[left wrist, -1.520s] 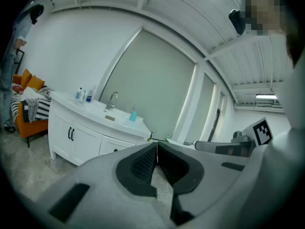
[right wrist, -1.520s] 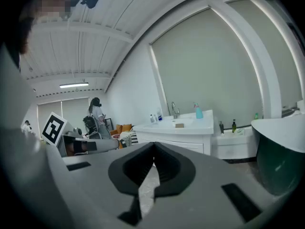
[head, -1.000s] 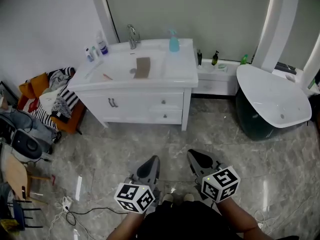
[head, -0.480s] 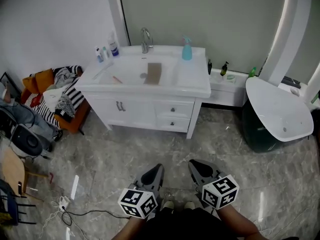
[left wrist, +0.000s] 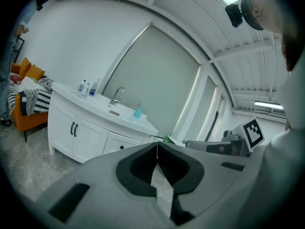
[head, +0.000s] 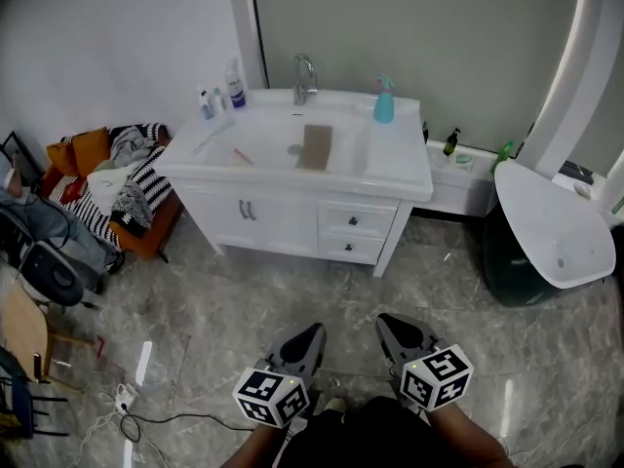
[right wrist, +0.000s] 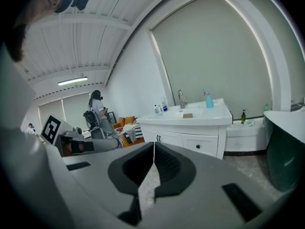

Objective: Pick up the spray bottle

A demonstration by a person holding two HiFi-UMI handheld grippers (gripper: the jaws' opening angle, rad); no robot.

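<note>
In the head view, the left gripper (head: 310, 331) and the right gripper (head: 388, 322) are held side by side low at the near edge, over the marble floor (head: 224, 300), both pointing toward the far wall. The spray bottle (head: 384, 99), pale teal, stands upright on the far right part of the white bench (head: 400, 169), just right of the tap (head: 304, 74) and the basin, well apart from both grippers. A brown flat piece (head: 315, 147) lies in the basin and a few small bottles (head: 222, 94) stand at the bench's far left corner. In the left gripper view, the jaws are together with nothing between them, and the spray bottle (left wrist: 137, 111) shows small and far off on the bench top, beyond a stretch of open floor. In the right gripper view, the jaws are likewise closed on nothing, and the spray bottle (right wrist: 208, 99) stands beside the tap at the far end of the bench. Judging by this, the task has barely begun: no gripper is near the bottle. What is left appears to be the whole approach across the floor, opening one pair of jaws, closing them round the bottle and lifting it off the bench.
</note>
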